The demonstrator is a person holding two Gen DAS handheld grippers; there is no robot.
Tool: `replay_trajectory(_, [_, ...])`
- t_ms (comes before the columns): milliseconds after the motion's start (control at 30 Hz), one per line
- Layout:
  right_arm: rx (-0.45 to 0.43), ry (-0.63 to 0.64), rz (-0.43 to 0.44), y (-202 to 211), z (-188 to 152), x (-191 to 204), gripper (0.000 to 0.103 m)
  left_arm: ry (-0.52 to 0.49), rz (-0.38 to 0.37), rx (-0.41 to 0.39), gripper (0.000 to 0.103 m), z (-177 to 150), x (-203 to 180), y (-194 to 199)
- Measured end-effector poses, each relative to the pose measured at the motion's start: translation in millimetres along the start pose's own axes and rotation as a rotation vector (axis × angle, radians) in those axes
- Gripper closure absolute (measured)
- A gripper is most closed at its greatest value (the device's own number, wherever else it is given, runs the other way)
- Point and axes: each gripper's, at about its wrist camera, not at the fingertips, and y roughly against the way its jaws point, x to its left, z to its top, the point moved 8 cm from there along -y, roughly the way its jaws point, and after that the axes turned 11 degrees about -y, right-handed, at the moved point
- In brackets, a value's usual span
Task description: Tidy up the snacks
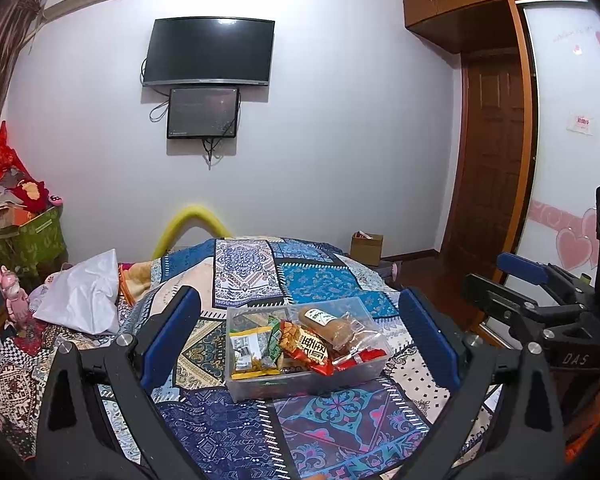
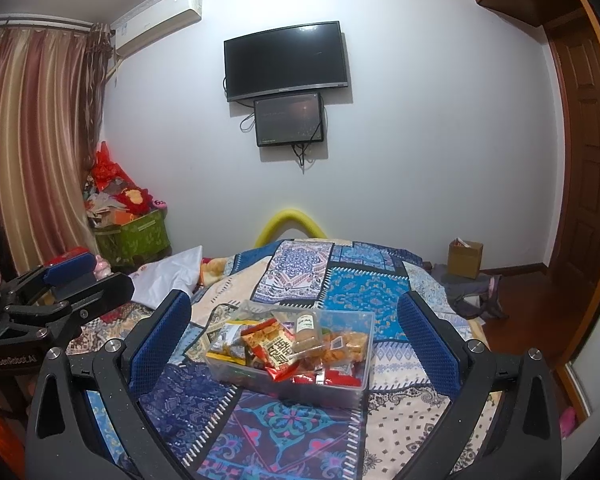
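A clear plastic box [image 1: 360,374] sits on the patterned bedspread [image 1: 320,284]. It holds several snack packets: a yellow-edged pack [image 1: 252,350], a red pack with Chinese characters [image 1: 308,346] and a brown cake bar [image 1: 328,322]. My left gripper [image 1: 300,344] is open and empty, its blue pads wide apart, held back from the box. The box shows in the right wrist view [image 2: 356,378] with the red pack [image 2: 278,350] on top. My right gripper [image 2: 294,344] is open and empty, also short of the box. Each gripper appears at the edge of the other's view.
A white pillow [image 1: 84,296] lies at the bed's left. A green bin of clutter [image 2: 132,232] stands by the curtain. A cardboard box [image 2: 464,258] sits on the floor near the wooden door [image 1: 492,152]. A TV [image 1: 210,52] hangs on the wall.
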Motion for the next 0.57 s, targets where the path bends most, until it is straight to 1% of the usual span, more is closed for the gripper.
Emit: replay_trajectory(567, [-0.003,-0.001,-0.002,1.4,-0.1,-2.1,0.000,-0.006,-0.011,0.005,0.003,-2.3,-3.5,-1.5])
